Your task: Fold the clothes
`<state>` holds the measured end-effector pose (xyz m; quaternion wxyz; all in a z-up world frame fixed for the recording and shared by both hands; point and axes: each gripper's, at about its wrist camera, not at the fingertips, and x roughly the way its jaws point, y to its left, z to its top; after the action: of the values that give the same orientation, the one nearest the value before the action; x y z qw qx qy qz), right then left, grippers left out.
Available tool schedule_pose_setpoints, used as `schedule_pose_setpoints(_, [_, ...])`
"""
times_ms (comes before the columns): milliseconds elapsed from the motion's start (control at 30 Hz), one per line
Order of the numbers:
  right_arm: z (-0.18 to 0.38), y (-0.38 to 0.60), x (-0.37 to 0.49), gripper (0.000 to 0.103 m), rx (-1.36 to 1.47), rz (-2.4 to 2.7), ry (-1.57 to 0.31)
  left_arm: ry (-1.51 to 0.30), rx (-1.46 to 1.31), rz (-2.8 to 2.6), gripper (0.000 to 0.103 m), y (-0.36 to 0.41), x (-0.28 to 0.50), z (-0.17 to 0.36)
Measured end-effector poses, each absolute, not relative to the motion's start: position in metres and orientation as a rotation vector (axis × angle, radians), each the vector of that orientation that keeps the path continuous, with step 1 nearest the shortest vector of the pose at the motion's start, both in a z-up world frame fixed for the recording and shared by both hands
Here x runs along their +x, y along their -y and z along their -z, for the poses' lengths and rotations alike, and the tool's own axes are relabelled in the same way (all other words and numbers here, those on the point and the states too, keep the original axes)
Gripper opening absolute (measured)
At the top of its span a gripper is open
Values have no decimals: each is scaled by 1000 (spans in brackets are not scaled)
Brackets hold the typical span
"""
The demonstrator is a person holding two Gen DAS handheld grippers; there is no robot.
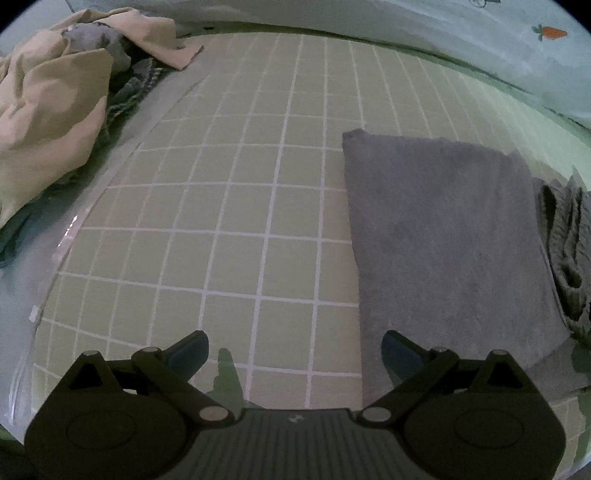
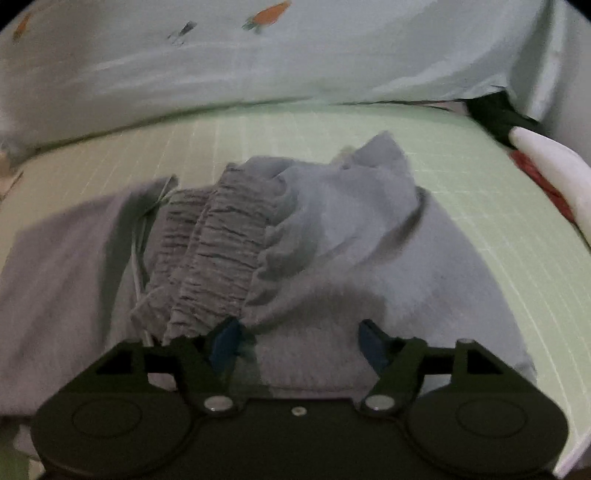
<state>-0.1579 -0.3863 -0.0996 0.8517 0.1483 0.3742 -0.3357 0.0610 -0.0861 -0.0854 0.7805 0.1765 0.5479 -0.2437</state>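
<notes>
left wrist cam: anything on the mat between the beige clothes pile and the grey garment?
Nothing. In the left wrist view, only bare gridded mat lies between the beige pile at far left and the flat grey garment at right.

Dim room, a pale green grid mat backed by a printed sheet

The work surface is a light green mat [image 1: 229, 206] ruled with white grid lines, its clear plastic edge curving along the left side in the left wrist view. Behind it hangs a pale, creased sheet [image 2: 332, 62] printed with small orange carrots [image 1: 552, 33]. At the far right, in the right wrist view, the sheet gapes over a dark opening [image 2: 495, 114]. The light is low and cool, with soft shadows.
</notes>
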Motion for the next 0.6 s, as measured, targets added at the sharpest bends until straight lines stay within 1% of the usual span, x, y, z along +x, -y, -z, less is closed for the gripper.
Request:
schedule_pose_setpoints(100, [103, 388, -162, 90, 336, 712, -822, -1194, 364, 557, 99, 92, 61, 88])
schedule_pose_setpoints(133, [101, 388, -166, 96, 341, 726, -811, -1196, 353, 573, 99, 94, 61, 88])
schedule_pose_setpoints(167, [98, 388, -171, 99, 341, 750, -795, -1199, 341, 590, 99, 96, 61, 89])
schedule_pose_setpoints(267, [95, 390, -182, 101, 332, 794, -785, -1210, 299, 641, 99, 104, 59, 91])
schedule_pose_setpoints(433, [91, 395, -199, 101, 316, 862, -773, -1200, 284, 652, 99, 115, 59, 93])
schedule_pose_setpoints(533, [90, 400, -206, 101, 317, 894, -773, -1199, 247, 664, 94, 118, 64, 93])
schedule_pose_setpoints(600, [90, 404, -209, 101, 327, 907, -767, -1197, 233, 663, 82, 120, 66, 93])
